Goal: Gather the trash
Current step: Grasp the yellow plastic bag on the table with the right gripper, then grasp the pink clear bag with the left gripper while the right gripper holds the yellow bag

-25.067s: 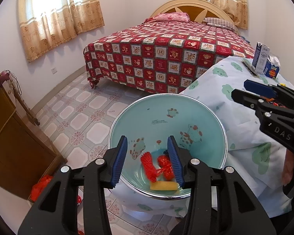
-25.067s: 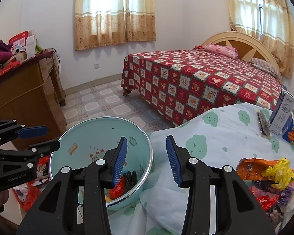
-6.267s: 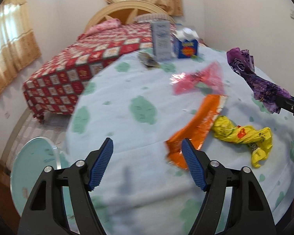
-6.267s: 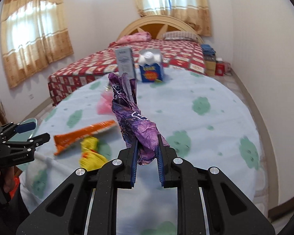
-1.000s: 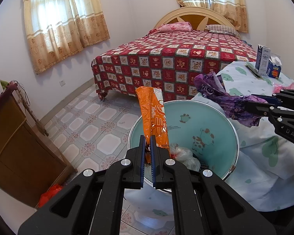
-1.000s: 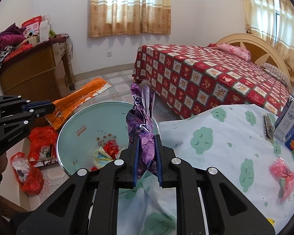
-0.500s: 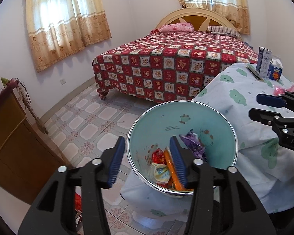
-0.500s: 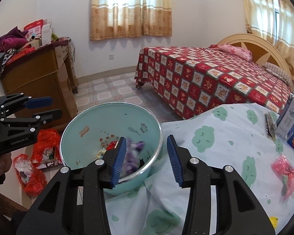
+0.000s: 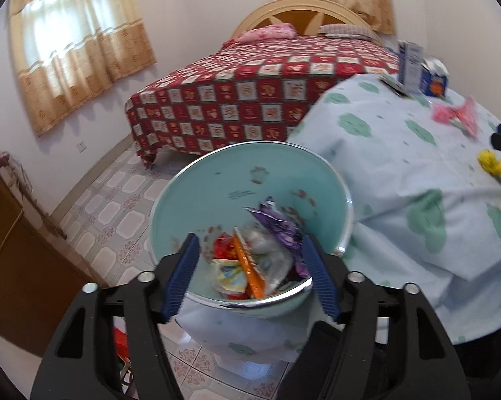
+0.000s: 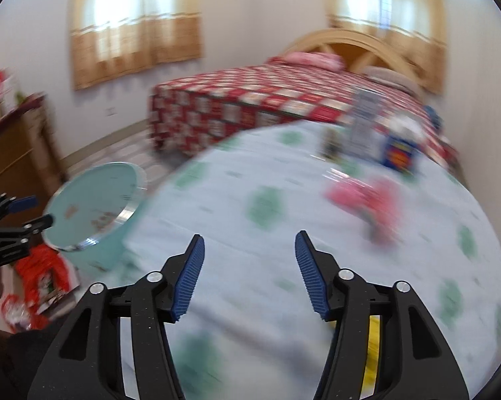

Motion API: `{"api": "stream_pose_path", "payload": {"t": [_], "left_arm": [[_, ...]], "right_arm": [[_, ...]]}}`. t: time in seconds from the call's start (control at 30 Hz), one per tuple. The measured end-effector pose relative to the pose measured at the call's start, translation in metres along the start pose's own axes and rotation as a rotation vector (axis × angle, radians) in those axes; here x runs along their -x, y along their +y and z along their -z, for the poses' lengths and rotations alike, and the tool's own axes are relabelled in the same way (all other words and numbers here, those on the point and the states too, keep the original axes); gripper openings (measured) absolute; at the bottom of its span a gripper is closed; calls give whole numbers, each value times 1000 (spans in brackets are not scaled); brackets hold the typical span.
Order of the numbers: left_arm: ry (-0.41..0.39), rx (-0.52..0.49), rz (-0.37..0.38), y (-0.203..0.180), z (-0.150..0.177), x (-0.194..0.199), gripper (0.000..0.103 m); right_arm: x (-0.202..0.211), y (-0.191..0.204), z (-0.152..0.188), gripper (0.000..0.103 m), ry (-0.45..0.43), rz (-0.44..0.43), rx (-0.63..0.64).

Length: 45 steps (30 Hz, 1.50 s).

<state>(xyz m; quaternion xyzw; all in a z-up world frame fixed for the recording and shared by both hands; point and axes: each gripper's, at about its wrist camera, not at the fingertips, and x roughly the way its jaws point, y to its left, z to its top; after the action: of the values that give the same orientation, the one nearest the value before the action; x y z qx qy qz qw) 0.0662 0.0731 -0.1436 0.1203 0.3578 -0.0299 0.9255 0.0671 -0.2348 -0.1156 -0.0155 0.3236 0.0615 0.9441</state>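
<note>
Turquoise bin point(image 9: 197, 200) sits just off the table's point(image 9: 400, 173) edge, and your left gripper point(image 9: 250, 273) hangs over it, jaws just opened wide with nothing between them; the orange wrapper point(image 9: 247, 266) and purple wrapper point(image 9: 280, 230) lie in the bin. Your right gripper point(image 10: 248, 273) is over the table, blurred, jaws also just opened and empty. Pink wrapper point(image 10: 367, 200) lies toward the far edge, yellow wrapper point(image 9: 500, 170) near your side.

Walls: plain white walls point(image 9: 200, 10) are seen.
Floor: pale patterned tiles point(image 9: 117, 200) are laid.
Bed: red checked bedspread point(image 9: 250, 100), arched wooden headboard point(image 9: 303, 13).
Windows: daylight is filtered through beige curtains point(image 9: 73, 56).
Cabinet: brown wooden cabinet point(image 9: 13, 260) at left.
</note>
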Motion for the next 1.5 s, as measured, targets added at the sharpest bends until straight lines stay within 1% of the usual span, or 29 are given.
{"api": "stream_pose_path", "payload": {"t": [0.1,0.13,0.2,0.27,0.3,0.33,0.37,0.43,0.53,0.67,0.73,0.83,0.97,1.03,1.2,1.27,1.33,1.4,1.5], "left_arm": [[5,-28,11,-12,2,0,66],[8,-36,16,-16,2,0,66],[9,-43,23,-21,0,1,66],[1,-49,27,-26,-4,4,66],[-6,-55,27,-29,-6,6,66],[-10,-59,27,-31,-8,7,66],[-15,-63,28,-34,-11,9,66],[-17,-67,35,-40,-17,9,66],[-32,-78,43,-52,-31,10,66],[-56,-90,84,-83,-59,7,66],[-68,-105,108,-102,-72,4,66],[-89,-134,124,-131,-90,-1,66],[-88,-164,147,-170,-116,-18,66],[-85,-177,157,-184,-124,-23,66],[-79,-216,209,-230,-141,-29,66],[-80,-229,232,-248,-146,-29,67],[-86,-236,254,-271,-154,-28,72],[-99,-235,274,-289,-162,-28,72],[-102,-219,294,-319,-181,-34,77]], "right_arm": [[8,-28,21,62,36,47,-41],[9,-36,28,62,53,50,-50],[7,-45,38,62,81,47,-55],[2,-52,44,62,99,26,-63],[0,-54,46,56,105,20,-68],[-2,-57,46,41,116,6,-74],[-3,-58,46,36,118,-4,-76],[-1,-57,48,30,108,-7,-60],[5,-55,47,26,73,-8,-58],[18,-69,42,26,17,8,-104],[24,-86,39,26,-12,31,-150],[26,-110,37,26,-28,64,-212],[27,-137,35,26,-41,97,-268],[28,-148,35,26,-54,113,-296],[30,-175,42,26,-71,152,-343],[32,-184,46,26,-77,172,-357],[35,-196,51,26,-86,194,-387],[36,-204,56,26,-90,202,-407],[37,-210,61,26,-93,205,-423]]}}
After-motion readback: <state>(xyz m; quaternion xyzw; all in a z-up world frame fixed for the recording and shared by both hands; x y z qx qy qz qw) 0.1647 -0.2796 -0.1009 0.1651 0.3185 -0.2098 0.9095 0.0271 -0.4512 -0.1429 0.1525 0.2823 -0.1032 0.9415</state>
